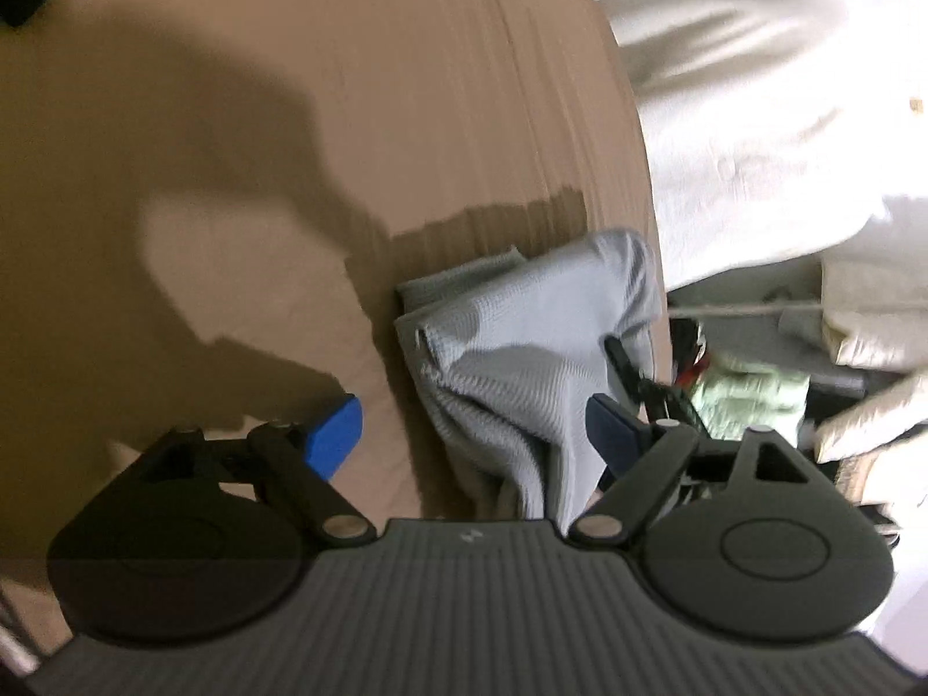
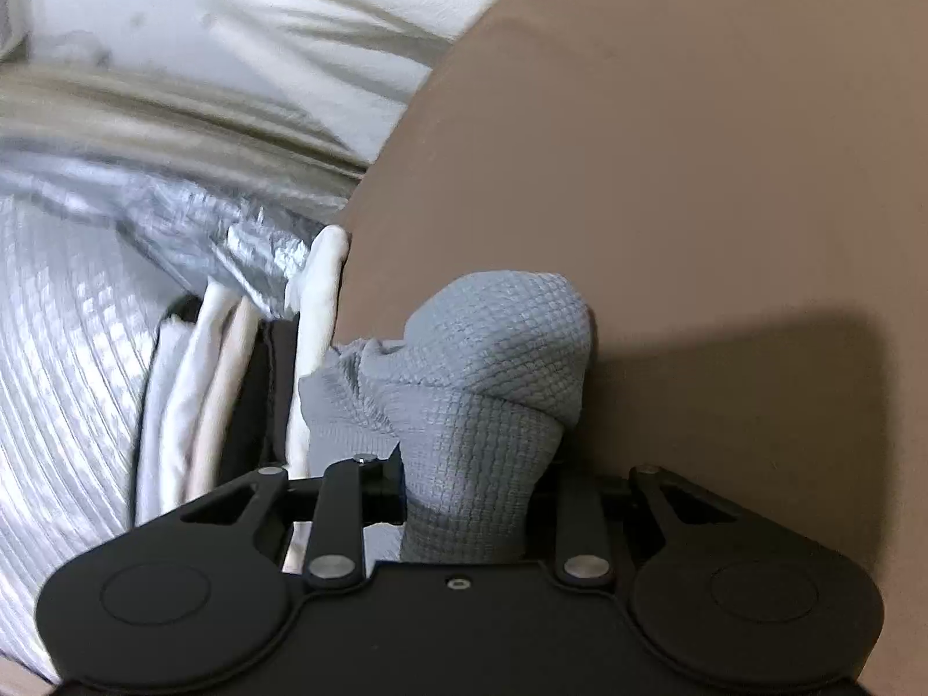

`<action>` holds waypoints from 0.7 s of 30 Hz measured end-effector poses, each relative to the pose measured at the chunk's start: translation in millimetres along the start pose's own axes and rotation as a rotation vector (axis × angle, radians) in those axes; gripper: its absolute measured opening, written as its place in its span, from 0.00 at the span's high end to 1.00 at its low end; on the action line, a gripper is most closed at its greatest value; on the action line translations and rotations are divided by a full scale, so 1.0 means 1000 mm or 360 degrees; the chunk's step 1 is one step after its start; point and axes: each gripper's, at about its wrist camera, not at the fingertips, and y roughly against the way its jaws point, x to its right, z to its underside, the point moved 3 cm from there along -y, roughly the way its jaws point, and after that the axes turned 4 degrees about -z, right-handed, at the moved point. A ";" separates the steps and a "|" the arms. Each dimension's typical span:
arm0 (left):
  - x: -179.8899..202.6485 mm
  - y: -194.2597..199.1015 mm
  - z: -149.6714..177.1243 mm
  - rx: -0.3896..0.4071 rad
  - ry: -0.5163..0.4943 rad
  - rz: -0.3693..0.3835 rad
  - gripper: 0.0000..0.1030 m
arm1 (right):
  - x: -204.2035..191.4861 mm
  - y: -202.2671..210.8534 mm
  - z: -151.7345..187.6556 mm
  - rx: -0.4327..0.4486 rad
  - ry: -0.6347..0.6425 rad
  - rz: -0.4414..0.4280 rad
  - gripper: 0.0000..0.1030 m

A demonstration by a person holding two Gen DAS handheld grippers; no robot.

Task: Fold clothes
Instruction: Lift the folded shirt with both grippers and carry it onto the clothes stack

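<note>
Bunched between the right gripper's [image 2: 464, 499] pinching jaws, the grey waffle cloth [image 2: 493, 371] hangs ready for folding, while the left gripper [image 1: 475, 435] gapes empty beside it.

Grey waffle-knit garment [image 1: 510, 359] lies bunched on the tan surface.

No readable words, numbers or brand names show in either view. The only mark is a small pale emblem [image 1: 467, 536] on the ribbed grey body of the left gripper [image 1: 474, 432], at about six o'clock in the left wrist view, too small and blurred to read as a letter.
</note>
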 end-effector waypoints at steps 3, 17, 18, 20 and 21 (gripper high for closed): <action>0.009 -0.011 -0.002 0.0006 -0.0105 -0.0005 0.18 | -0.003 0.000 0.002 0.0003 -0.0070 -0.0078 0.68; 0.019 -0.033 -0.002 0.0099 0.0036 0.0096 0.17 | -0.157 0.014 0.044 -0.0172 0.0356 -0.0418 0.69; 0.019 -0.032 -0.003 0.0101 0.0064 0.0119 0.17 | -0.172 0.013 0.049 -0.0197 0.0431 -0.0393 0.69; 0.019 -0.025 -0.007 0.0122 0.0124 0.0183 0.17 | -0.206 0.007 0.059 -0.0266 0.0574 -0.0352 0.69; 0.020 -0.018 -0.009 0.0159 0.0159 0.0210 0.17 | -0.221 0.003 0.064 -0.0307 0.0621 -0.0351 0.69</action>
